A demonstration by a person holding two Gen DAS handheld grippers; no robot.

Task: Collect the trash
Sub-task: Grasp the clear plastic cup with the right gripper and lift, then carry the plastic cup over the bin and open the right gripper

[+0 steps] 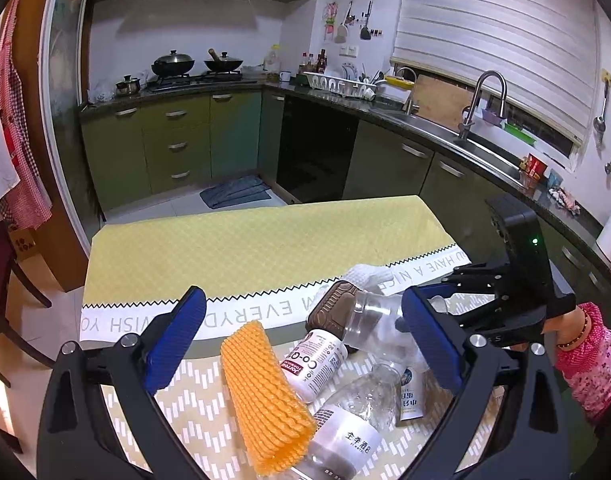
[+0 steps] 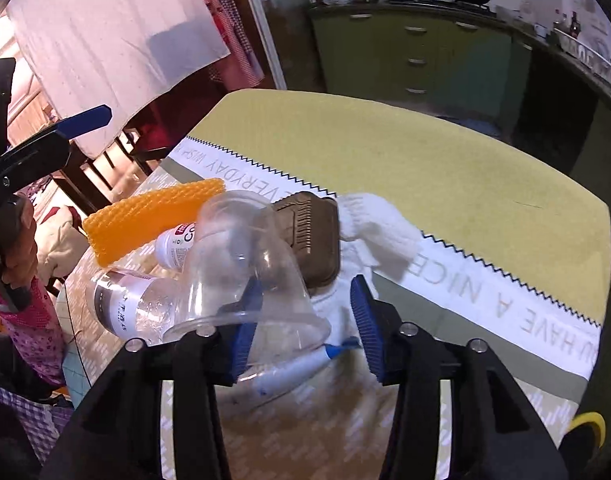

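A trash pile lies on the table between both grippers. It holds an orange foam net sleeve point(image 1: 261, 396) point(image 2: 145, 220), a white pill bottle point(image 1: 319, 364), a brown plastic tray point(image 1: 333, 308) point(image 2: 309, 236), a clear plastic cup point(image 1: 371, 318) point(image 2: 233, 256), a clear water bottle point(image 1: 353, 420) point(image 2: 133, 304) and a white tissue point(image 2: 385, 232). My left gripper point(image 1: 301, 340) stands wide open above the pile and touches nothing. My right gripper point(image 2: 305, 320) has its left finger inside the cup's mouth and its right finger outside. The cup's wall stands between the pads, with a gap at the right pad.
A yellow cloth point(image 1: 257, 240) with a printed white band covers the table. A white and blue tube point(image 2: 293, 372) lies under the cup. A small carton point(image 1: 411, 398) sits by the water bottle. Green kitchen cabinets point(image 1: 177, 140) and a sink point(image 1: 477, 108) lie beyond the table.
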